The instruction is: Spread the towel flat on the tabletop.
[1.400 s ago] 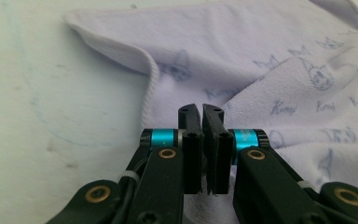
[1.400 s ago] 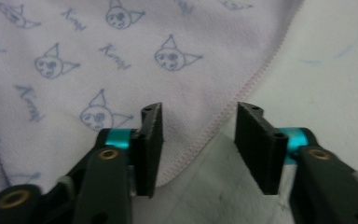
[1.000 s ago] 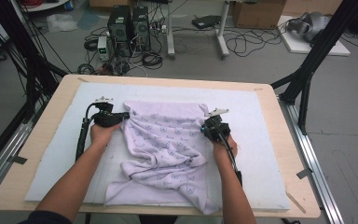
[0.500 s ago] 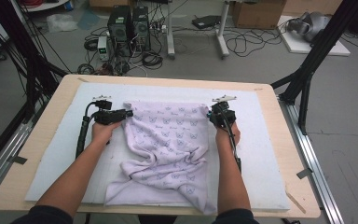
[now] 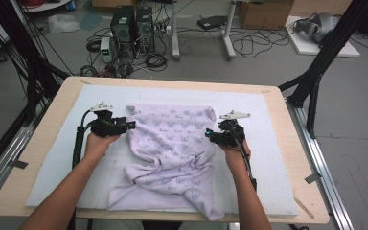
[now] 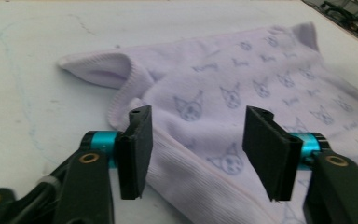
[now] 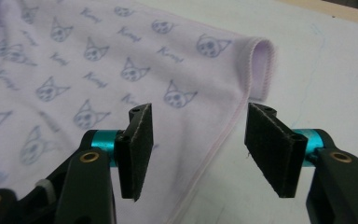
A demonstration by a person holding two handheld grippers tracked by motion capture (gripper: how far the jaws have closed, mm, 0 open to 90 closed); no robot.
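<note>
- Left gripper view: the left tongs (image 6: 196,154) stand wide with nothing pinched; their jaws have just been opening. Their black ridged pads (image 6: 137,149) sit on turquoise collars. Below and beyond them lies the lilac garment (image 6: 242,107), a soft ribbed knit printed with small cat-like faces, its hemmed corner flopped toward the upper left of the frame.
- Right gripper view: the right tongs (image 7: 198,149) also stand wide and hold nothing, their jaws having just been opening. The garment's stitched edge runs diagonally between the pads. Short script words sit between the printed faces, too small to read.
- High view: both forearms come in from the bottom edge, hands (image 5: 98,143) gripping the tools at the cloth's left and right upper edges, tongs pointing inward. The garment lies mid-frame on the white padded mat (image 5: 52,163) of the wooden table (image 5: 287,103), smooth at the top, rumpled toward the lower edge.
</note>
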